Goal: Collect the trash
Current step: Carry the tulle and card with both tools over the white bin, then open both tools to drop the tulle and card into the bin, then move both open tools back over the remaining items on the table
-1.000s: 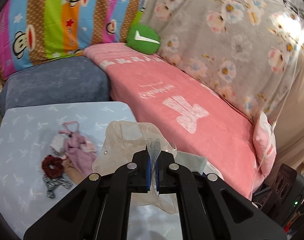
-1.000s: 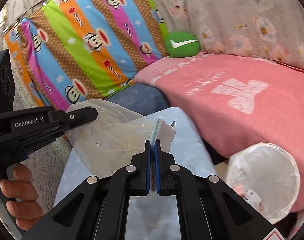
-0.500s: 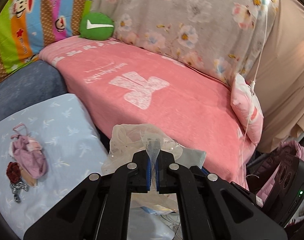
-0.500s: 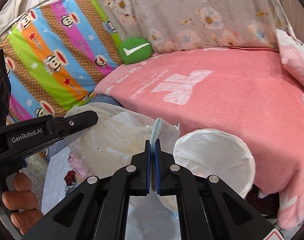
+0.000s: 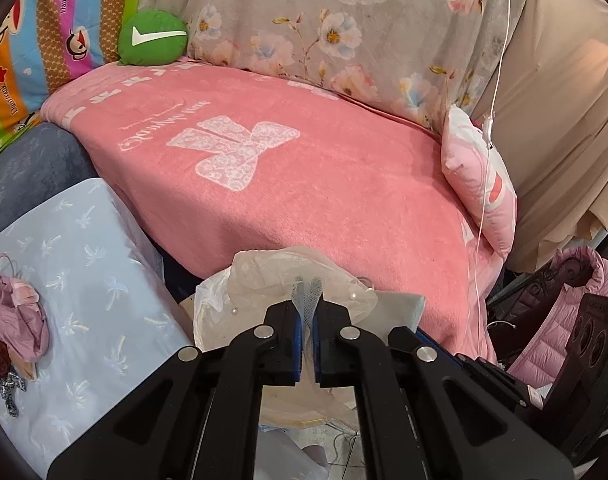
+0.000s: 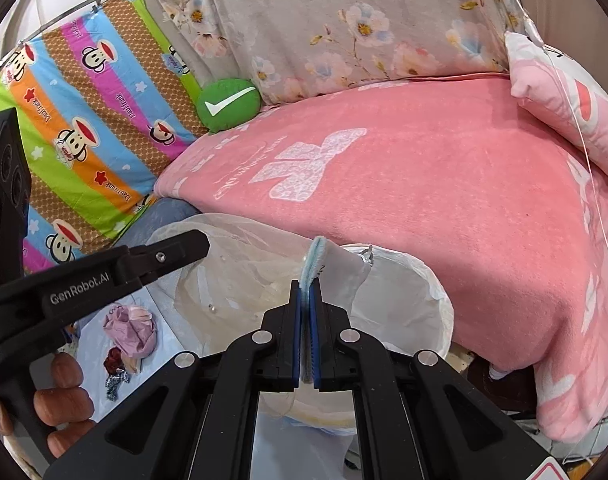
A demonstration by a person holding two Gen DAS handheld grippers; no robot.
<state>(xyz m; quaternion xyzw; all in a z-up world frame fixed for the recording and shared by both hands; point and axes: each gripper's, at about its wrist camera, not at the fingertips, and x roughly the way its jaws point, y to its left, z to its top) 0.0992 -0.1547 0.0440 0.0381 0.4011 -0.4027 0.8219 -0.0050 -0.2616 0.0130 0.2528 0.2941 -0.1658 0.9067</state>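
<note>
plastic bag (image 6: 240, 280) carried over white bin (image 6: 404, 312)

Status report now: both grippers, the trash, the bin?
Left gripper shut on sheer mesh wrap. Right gripper shut on blue face mask. Both over white-lined bin. Pink crumpled trash on blue cover. Nothing blocks the bin.
</note>
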